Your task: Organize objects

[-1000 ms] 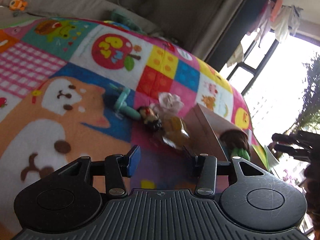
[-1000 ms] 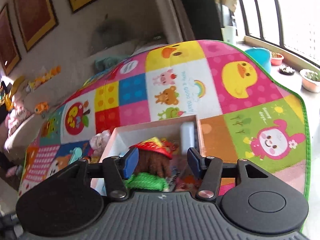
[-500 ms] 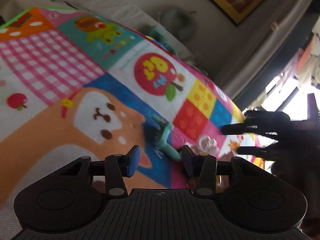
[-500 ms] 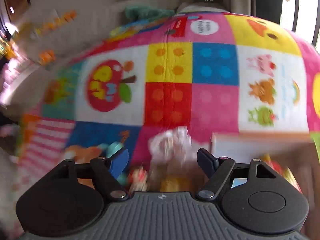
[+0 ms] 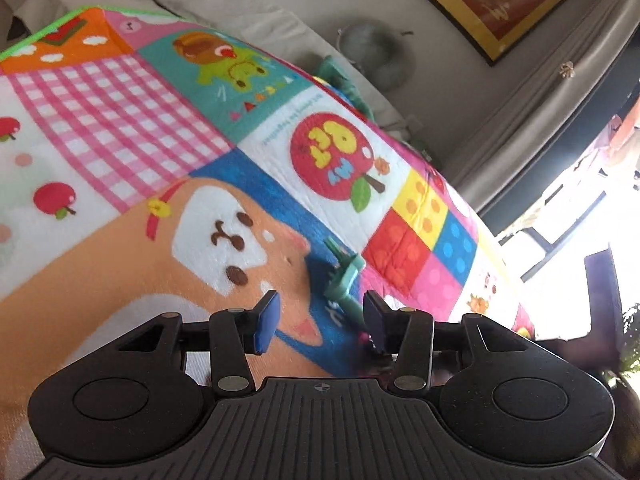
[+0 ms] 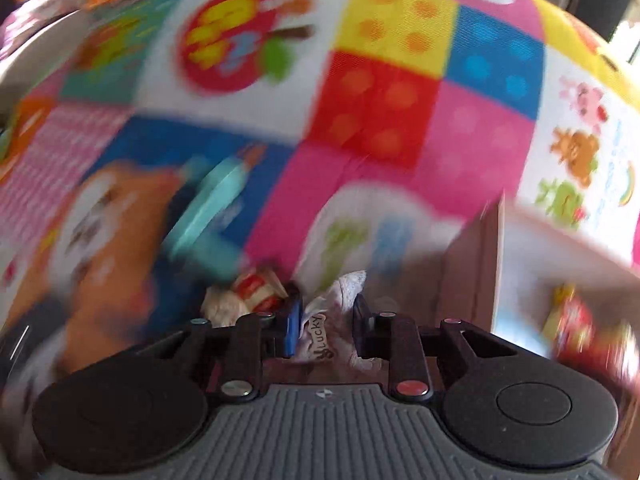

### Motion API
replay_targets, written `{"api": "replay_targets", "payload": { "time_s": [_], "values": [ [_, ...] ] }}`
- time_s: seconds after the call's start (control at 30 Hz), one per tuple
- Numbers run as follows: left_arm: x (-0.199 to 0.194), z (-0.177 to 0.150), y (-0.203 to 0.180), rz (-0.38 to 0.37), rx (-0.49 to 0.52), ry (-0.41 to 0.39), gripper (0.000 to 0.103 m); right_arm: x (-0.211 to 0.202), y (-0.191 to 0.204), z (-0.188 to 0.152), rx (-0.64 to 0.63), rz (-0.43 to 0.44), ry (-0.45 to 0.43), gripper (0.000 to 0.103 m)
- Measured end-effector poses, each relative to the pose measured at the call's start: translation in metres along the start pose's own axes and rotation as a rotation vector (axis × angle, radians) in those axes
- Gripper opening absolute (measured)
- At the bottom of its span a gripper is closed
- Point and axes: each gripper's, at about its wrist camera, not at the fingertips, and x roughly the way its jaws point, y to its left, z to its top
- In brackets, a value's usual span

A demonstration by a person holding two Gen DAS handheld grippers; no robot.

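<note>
1. Right tongs (image 6: pixel 326 322) sit around a white frilly toy (image 6: pixel 340 292) with a "Lucky" tag, which lies on the play mat (image 6: pixel 472 128) just left of the box (image 6: pixel 472 280); the fingers flank it closely, but with the blur I cannot tell if they are truly pinching yet
2. Touching that toy on its left is a small red-and-white figure (image 6: pixel 256 292), also loose on the mat
3. Beyond those two, a teal plastic toy (image 6: pixel 212 208) rests on the blue patch, and the left tongs (image 5: pixel 320 320) are spread wide and empty, low over the mat with that same teal toy (image 5: pixel 342 280) just ahead between the tips
4. The box stands open at right; something red and yellow (image 6: pixel 572 320) already sits inside, too smeared to name
5. Progress, by my reading: partly done, with at least one item boxed and three toys left on the mat
6. Next call looks like closing on the frilly toy and carrying it over the box wall
</note>
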Motion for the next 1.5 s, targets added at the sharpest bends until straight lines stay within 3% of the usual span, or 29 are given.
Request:
{"api": "replay_targets", "payload": {
  "time_s": [0.2, 0.27, 0.37, 0.43, 0.53, 0.67, 0.77, 0.87, 1.07, 1.17, 1.3, 1.37, 1.43, 1.5],
  "values": [
    [0.004, -0.006, -0.010, -0.032, 0.058, 0.029, 0.050, -0.059, 0.018, -0.102, -0.147, 0.141, 0.001, 0.025],
    [0.007, -0.007, -0.016, -0.026, 0.075, 0.057, 0.050, -0.073, 0.012, -0.132, -0.178, 0.130, -0.027, 0.025],
    [0.011, -0.003, -0.029, -0.005, 0.113, 0.074, 0.050, -0.092, -0.002, -0.170, -0.219, 0.039, -0.130, 0.027],
    [0.019, 0.005, -0.044, 0.019, 0.196, 0.082, 0.050, -0.104, -0.017, -0.188, -0.194, 0.038, -0.189, 0.036],
    [0.049, 0.019, -0.064, 0.075, 0.320, 0.118, 0.050, -0.121, -0.046, -0.207, -0.091, 0.107, -0.270, 0.050],
    [0.101, 0.030, -0.075, 0.185, 0.394, 0.176, 0.048, -0.134, -0.071, -0.231, 0.005, 0.121, -0.368, 0.056],
    [0.126, 0.026, -0.079, 0.227, 0.415, 0.233, 0.025, -0.135, -0.088, -0.248, 0.052, 0.095, -0.417, 0.060],
    [0.128, 0.011, -0.088, 0.213, 0.488, 0.246, 0.022, -0.133, -0.106, -0.259, 0.103, 0.073, -0.441, 0.061],
    [0.091, -0.038, -0.112, 0.086, 0.646, 0.355, 0.019, -0.126, -0.141, -0.279, 0.249, 0.065, -0.435, 0.062],
    [0.063, -0.058, -0.119, 0.031, 0.662, 0.405, 0.019, -0.123, -0.148, -0.290, 0.299, 0.083, -0.428, 0.063],
    [0.024, -0.073, -0.114, -0.044, 0.604, 0.490, 0.019, -0.120, -0.146, -0.301, 0.319, 0.064, -0.438, 0.072],
    [0.000, -0.074, -0.111, -0.053, 0.559, 0.460, 0.019, -0.121, -0.143, -0.302, 0.315, 0.044, -0.456, 0.077],
    [-0.030, -0.073, -0.112, -0.041, 0.554, 0.349, 0.020, -0.120, -0.141, -0.302, 0.320, 0.028, -0.461, 0.086],
    [-0.062, -0.074, -0.115, -0.035, 0.534, 0.252, 0.020, -0.119, -0.142, -0.302, 0.332, 0.021, -0.457, 0.086]
  ]
}}
